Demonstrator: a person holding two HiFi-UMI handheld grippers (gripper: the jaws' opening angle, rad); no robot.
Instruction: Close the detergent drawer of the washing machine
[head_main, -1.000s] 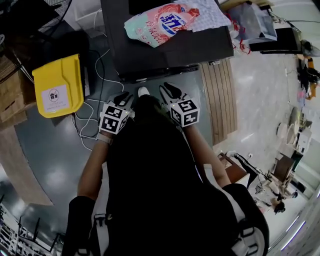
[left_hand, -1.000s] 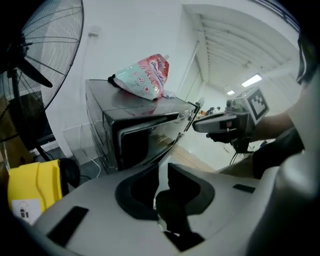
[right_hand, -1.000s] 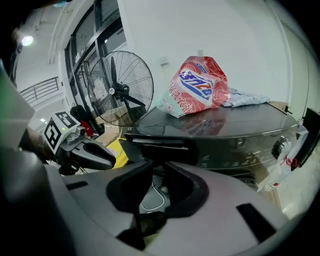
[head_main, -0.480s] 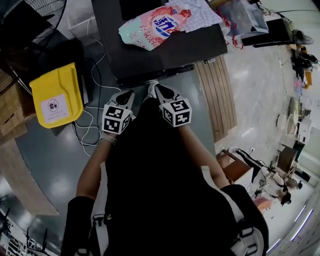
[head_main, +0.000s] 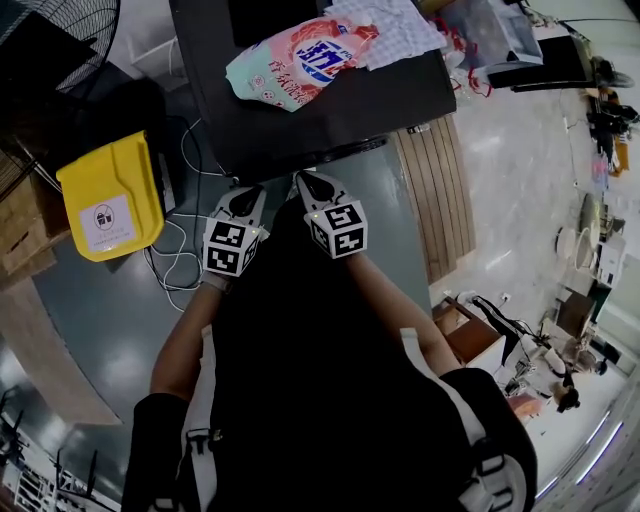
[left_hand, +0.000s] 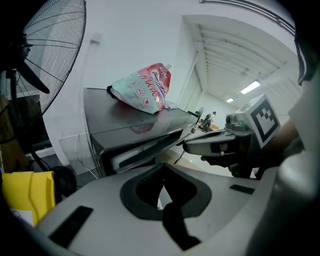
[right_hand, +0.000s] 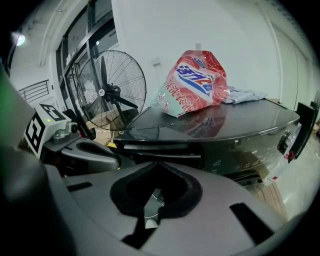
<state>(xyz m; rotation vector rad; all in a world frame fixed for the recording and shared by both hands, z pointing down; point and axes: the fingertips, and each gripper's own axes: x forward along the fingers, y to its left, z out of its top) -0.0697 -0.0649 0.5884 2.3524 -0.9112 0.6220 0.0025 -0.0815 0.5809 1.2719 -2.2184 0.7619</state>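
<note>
The dark washing machine stands right in front of me. Its detergent drawer shows as a pale band under the top's front edge, and how far it stands out I cannot tell. The same drawer is a dark strip in the right gripper view. My left gripper and right gripper sit side by side just short of the machine's front. Both are shut with nothing between their jaws, having just closed. The left gripper's jaws and the right gripper's jaws point at the drawer level.
A pink detergent bag and a checked cloth lie on the machine's top. A yellow bin and white cables are on the floor at the left, a fan behind them. A wooden pallet lies at the right.
Both grippers' jaws stood apart a second ago and are now shut. Both have moved forward toward the machine's front, the right one slightly ahead.
</note>
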